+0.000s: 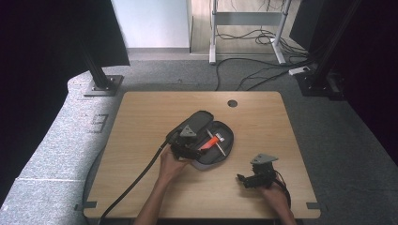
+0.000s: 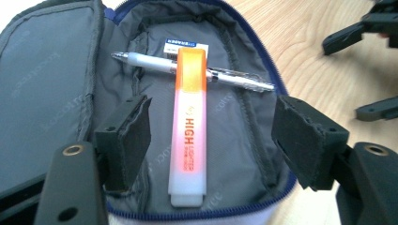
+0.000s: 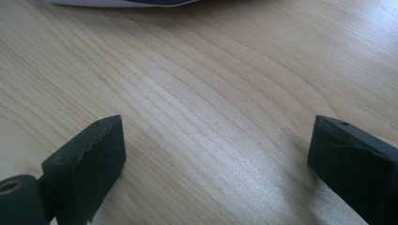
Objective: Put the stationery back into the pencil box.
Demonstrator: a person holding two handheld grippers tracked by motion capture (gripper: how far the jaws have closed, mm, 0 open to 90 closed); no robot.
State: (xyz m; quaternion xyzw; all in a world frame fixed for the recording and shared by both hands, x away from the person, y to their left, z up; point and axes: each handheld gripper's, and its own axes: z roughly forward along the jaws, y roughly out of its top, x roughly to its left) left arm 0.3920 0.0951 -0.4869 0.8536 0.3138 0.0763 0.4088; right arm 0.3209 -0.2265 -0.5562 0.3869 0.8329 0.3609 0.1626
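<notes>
Wooden table [image 1: 141, 140] fills the middle of the high view, grey carpet around it, a round cable hole [image 1: 232, 103] near its far edge.

Pencil case [image 1: 220, 157], dark grey, lies open at the centre of the table, lid flap thrown back toward the upper left. In the left gripper view its grey lining and blue zip edge run from the top of the frame down to the bottom edge.

Left gripper [image 1: 187, 149] sits at the case's near-left rim in the high view, held by the left hand [image 1: 170, 165], black cable trailing to the lower left. In the left gripper view [image 2: 211, 140] its jaws stand spread wide, one on each side of the highlighter, neither touching it.

Right gripper [image 1: 244, 179] is at the lower right of the table, well apart from the case, held by the right hand [image 1: 276, 197]. In the right gripper view [image 3: 216, 154] its jaws are spread over bare wood, nothing between them.

Highlighter [image 2: 189, 126], orange cap, pale body, lies inside the case, pointing up the frame centre. It lies across a pen [image 2: 234, 78] that runs sideways under its cap. An eraser [image 2: 180, 44] with a blue-and-white label lies just beyond, at the upper centre.
</notes>
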